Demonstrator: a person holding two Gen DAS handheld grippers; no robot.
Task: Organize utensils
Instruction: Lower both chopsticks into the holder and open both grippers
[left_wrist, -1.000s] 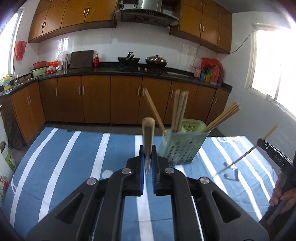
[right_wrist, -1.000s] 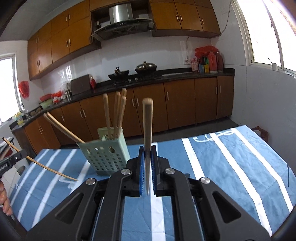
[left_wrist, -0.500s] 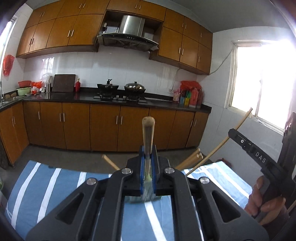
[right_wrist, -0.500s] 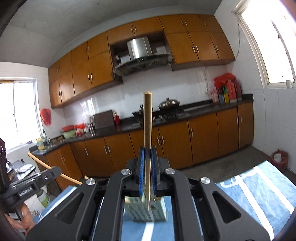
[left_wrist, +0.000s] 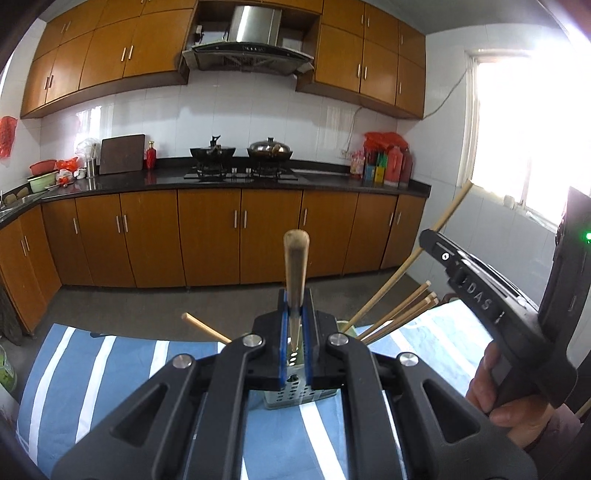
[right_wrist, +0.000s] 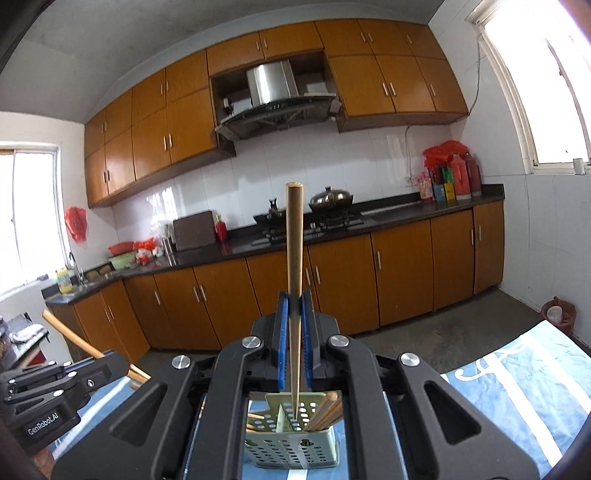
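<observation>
Both chopsticks (right_wrist: 294, 295) now poised over holder (right_wrist: 291, 448)

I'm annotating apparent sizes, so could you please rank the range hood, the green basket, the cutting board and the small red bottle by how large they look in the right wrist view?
1. Range hood
2. Green basket, though it is nearest the camera and partly hidden
3. Cutting board
4. Small red bottle

Both grippers rose and swung over the holder (right_wrist: 291, 448), which went from ahead of the jaws to directly beneath them. The right chopstick's (right_wrist: 294, 295) tip came down into it; the left chopstick (left_wrist: 295, 273) hung just above.
</observation>
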